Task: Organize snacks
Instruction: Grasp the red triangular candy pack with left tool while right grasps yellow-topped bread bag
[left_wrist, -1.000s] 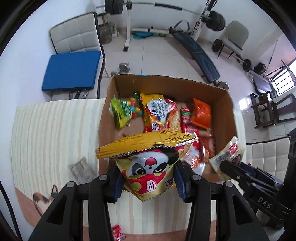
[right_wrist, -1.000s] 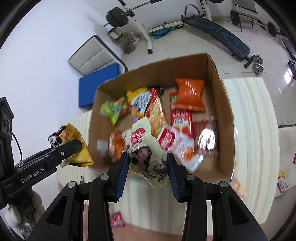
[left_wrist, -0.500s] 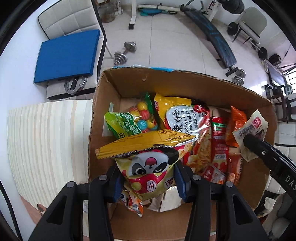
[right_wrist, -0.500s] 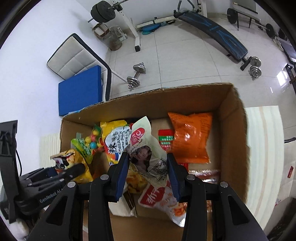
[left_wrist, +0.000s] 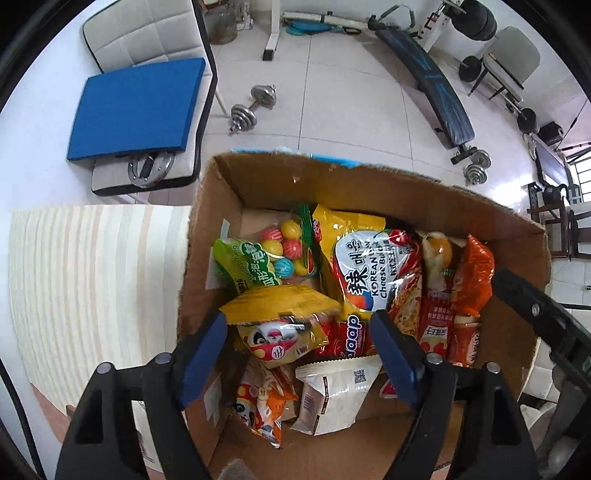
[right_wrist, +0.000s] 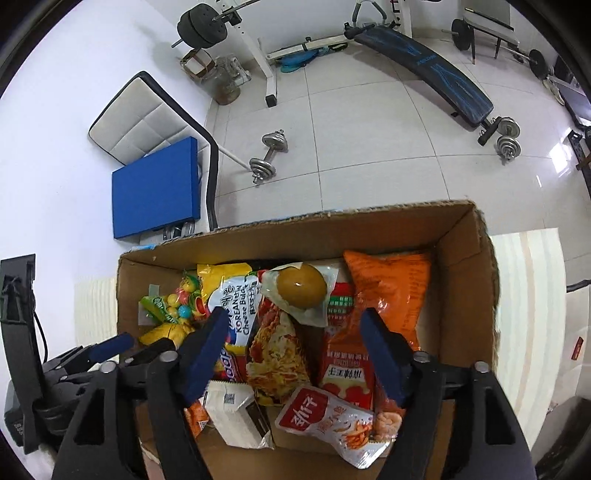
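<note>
Snacks: a heap of packets lying inside the cardboard box (left_wrist: 388, 192), which serves as the landmark for every place below.
Box: open at the top, standing on a cream striped cloth (left_wrist: 92, 280); both grippers hang over its near half.
Left gripper (left_wrist: 299, 354): pointing down into the box, jaws opening; the blue pads stand apart from the yellow panda packet (left_wrist: 280, 321), which lies between them on the heap, not pressed by either pad.
Right gripper (right_wrist: 295, 350): tilted down over the box, jaws opening and spread wide; nothing is pinched between its pads, with the noodle packet and a red packet lying below the gap.
Egg packet (right_wrist: 301, 291): clear wrapper with a brown egg, on top of the heap toward the box's far wall, beyond the right gripper's pads.
Noodle packet (left_wrist: 373, 273): yellow and white, marked "Korean Cheese", in the middle of the box, just beside the panda packet.
Candy bag (left_wrist: 266, 254): green, with coloured balls, in the box's far left corner.
Orange packet (right_wrist: 388, 291): against the box's right wall, near the far side.
White packet (left_wrist: 336, 391): in the near part of the box, below the left gripper's jaws.
Red-and-white pouch (right_wrist: 332, 424): at the box's near edge, under the right gripper.
Beyond the box: a tiled floor with a dumbbell (right_wrist: 267, 157), a chair holding a blue pad (left_wrist: 136, 110), and a weight bench (right_wrist: 424, 70).
</note>
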